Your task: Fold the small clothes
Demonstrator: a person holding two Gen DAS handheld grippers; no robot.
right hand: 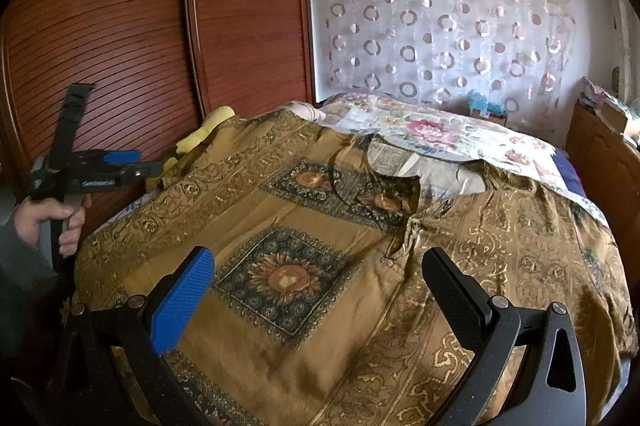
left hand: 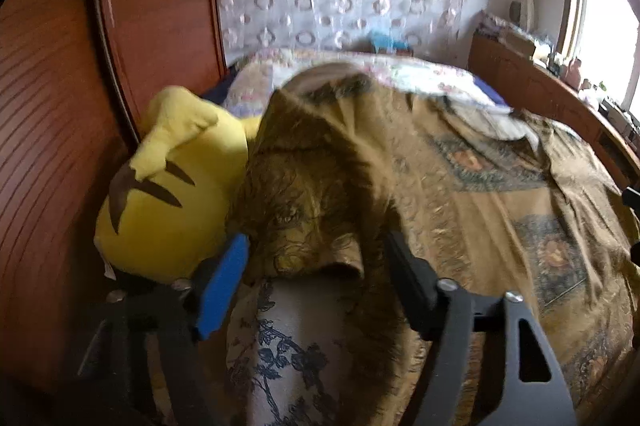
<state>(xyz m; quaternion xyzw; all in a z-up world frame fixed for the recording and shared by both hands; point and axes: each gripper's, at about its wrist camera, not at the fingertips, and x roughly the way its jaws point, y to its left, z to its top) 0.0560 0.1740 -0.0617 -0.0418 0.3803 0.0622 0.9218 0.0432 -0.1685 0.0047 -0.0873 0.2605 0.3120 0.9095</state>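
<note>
A gold-brown garment point(right hand: 352, 310) with sunflower squares lies spread flat on the bed, neckline point(right hand: 400, 186) toward the far side. In the left wrist view one edge of the garment point(left hand: 320, 186) is bunched and folded over, and its sleeve end lies between the fingers of my left gripper point(left hand: 316, 242). The blue pad point(left hand: 224, 286) and the black finger point(left hand: 408, 278) stand wide apart, not pressing the cloth. From the right wrist view, a hand point(right hand: 60, 222) holds the left gripper point(right hand: 140, 164) at the garment's left edge. My right gripper point(right hand: 320, 258) hovers open over the near part, holding nothing.
A yellow plush toy point(left hand: 168, 194) lies against the red-brown slatted wardrobe point(right hand: 120, 26) on the left. A floral quilt point(right hand: 440, 138) covers the far end of the bed. A wooden cabinet point(right hand: 600, 166) runs along the right side. White sheet with blue print point(left hand: 280, 346) shows under the garment.
</note>
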